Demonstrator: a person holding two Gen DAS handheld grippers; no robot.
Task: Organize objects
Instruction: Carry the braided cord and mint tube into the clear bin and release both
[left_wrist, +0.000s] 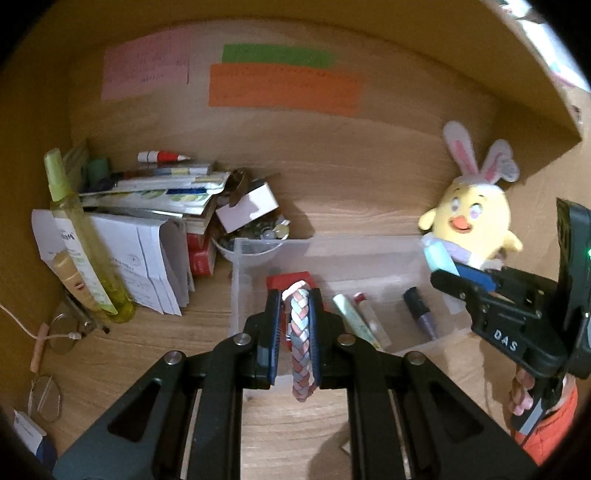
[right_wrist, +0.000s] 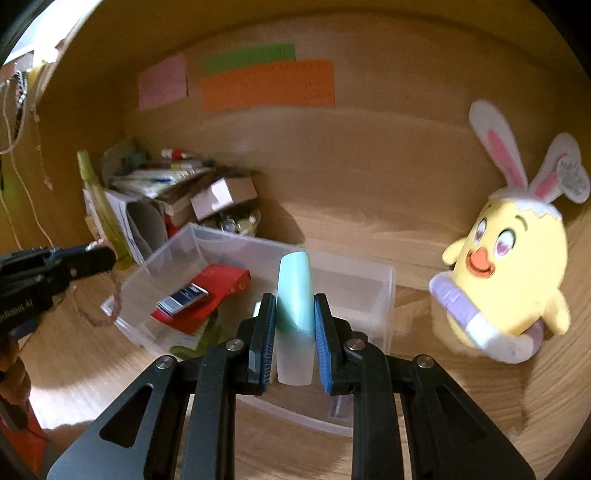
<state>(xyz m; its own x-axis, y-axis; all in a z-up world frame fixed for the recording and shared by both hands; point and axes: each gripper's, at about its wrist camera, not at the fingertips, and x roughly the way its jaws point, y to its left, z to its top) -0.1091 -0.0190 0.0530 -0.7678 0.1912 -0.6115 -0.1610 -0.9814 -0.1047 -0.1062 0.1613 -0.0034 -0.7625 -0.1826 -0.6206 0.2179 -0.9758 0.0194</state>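
Note:
My left gripper (left_wrist: 295, 306) is shut on a braided bracelet (left_wrist: 301, 343) in pink, blue and white, held just in front of a clear plastic bin (left_wrist: 332, 254). The bracelet's loop hangs below the fingers. My right gripper (right_wrist: 295, 306) is shut on a pale mint-and-white tube (right_wrist: 293, 314), above the same clear bin (right_wrist: 369, 280). In the bin lie a red box (right_wrist: 218, 291) with a small blue-and-white pack (right_wrist: 183, 297) on it, and thin tubes (left_wrist: 354, 317). The right gripper (left_wrist: 469, 280) also shows at the right of the left wrist view, and the left gripper (right_wrist: 88, 258) at the left of the right wrist view.
A yellow chick plush with bunny ears (left_wrist: 472, 218) leans at the right. A pile of papers, a small cardboard box (left_wrist: 247, 208) and a green spray bottle (left_wrist: 85, 251) crowd the back left corner. Glasses (left_wrist: 62, 332) lie near a cable. Coloured notes (left_wrist: 284, 88) stick on the back wall.

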